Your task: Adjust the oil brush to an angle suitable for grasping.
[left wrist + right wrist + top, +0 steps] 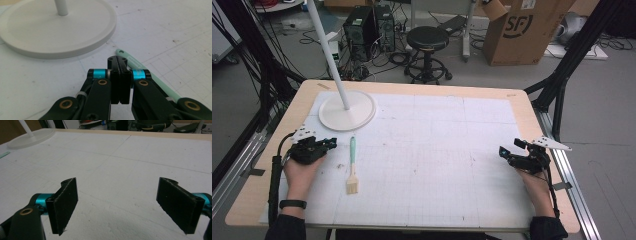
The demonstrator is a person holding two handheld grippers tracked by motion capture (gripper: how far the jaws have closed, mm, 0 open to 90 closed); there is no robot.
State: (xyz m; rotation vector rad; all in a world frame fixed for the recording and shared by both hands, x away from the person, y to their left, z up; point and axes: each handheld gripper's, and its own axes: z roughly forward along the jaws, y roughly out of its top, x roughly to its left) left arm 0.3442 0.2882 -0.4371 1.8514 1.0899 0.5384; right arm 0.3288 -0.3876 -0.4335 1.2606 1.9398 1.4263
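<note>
The person is resting both hands on the white mat, and no grasp is made yet. The left gripper is sitting at the left side of the mat with its jaws pressed together and holding nothing; in the left gripper view the two black jaws are meeting flat against each other. The right gripper is waiting at the far right side, well apart from the work, and its jaws are standing wide apart over bare mat.

The brush is lying flat on the mat just beside the left gripper, on its right, and near the round base of the white lamp. Its long axis is running almost straight away from the person. The mint green handle is pointing toward the lamp base, and the pale bristles are pointing back toward the person.

This seems to be the approach step before picking up the brush. The next move is probably calling for the left jaws to open, then to come across the thin handle from above and close on it.
</note>
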